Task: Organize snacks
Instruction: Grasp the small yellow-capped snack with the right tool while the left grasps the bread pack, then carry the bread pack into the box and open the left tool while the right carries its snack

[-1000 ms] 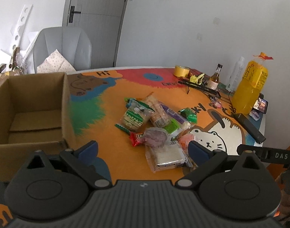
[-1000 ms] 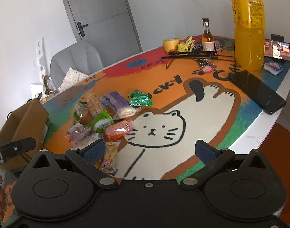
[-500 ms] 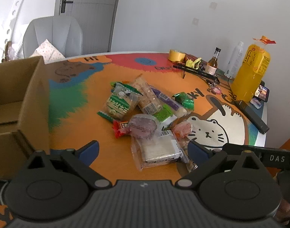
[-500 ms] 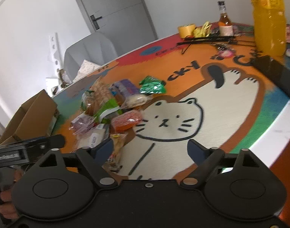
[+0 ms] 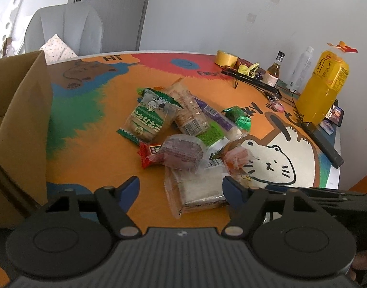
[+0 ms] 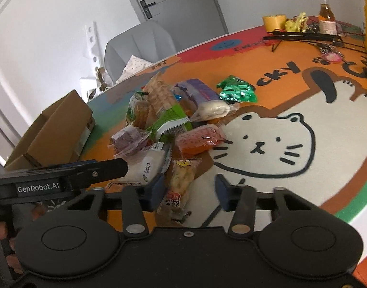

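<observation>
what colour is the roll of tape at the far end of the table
Yellow; the tape roll shows best in the left wrist view.

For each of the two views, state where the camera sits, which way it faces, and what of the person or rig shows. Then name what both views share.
Left wrist: behind the left tongs, open, facing the snack pile; box at left.
Right wrist: behind the right tongs, open, facing the pile from the cat mat side; the left gripper's body and hand show at left.
Shared: pile, box, tape roll, brown bottle.
</observation>
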Tool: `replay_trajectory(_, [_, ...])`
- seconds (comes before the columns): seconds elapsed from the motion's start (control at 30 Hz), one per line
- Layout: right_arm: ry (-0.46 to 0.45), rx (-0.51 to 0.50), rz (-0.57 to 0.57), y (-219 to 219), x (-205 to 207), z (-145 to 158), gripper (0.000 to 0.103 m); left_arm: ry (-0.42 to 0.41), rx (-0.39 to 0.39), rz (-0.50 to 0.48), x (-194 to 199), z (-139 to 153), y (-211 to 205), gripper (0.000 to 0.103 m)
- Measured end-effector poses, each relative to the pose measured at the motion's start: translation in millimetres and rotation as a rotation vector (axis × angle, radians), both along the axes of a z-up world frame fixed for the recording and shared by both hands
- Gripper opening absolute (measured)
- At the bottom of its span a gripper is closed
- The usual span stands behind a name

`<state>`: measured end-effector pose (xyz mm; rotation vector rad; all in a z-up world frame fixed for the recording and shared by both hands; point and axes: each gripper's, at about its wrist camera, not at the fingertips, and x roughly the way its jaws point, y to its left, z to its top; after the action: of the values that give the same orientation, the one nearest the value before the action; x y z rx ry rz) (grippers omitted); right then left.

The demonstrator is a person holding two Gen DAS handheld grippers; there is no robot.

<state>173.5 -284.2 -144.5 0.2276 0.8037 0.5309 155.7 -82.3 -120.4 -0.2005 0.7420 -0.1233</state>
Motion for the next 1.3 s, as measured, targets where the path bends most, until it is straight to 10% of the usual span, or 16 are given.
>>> replay_trajectory(0.17, [-0.013, -0.035, -0.006, -3.4, 0.5, -0.4, 0.019, 0.006, -0.009, -0.021, 4.6, -2.9, -5.7, 0.077])
replay_trajectory(0.9, [-0.108, -0.161, -0.056, -19.2, -6.5, -3.6, 0.025, 0.041, 0.110, -0.012, 20.5, -19.9, -44.9, 0.084])
replay_trajectory(1.3, [-0.143, -0.176, -0.042, -15.7, -13.8, -2.5, 0.017, 0.031, 0.145, 0.006, 6.7, -17.9, -43.6, 0.060])
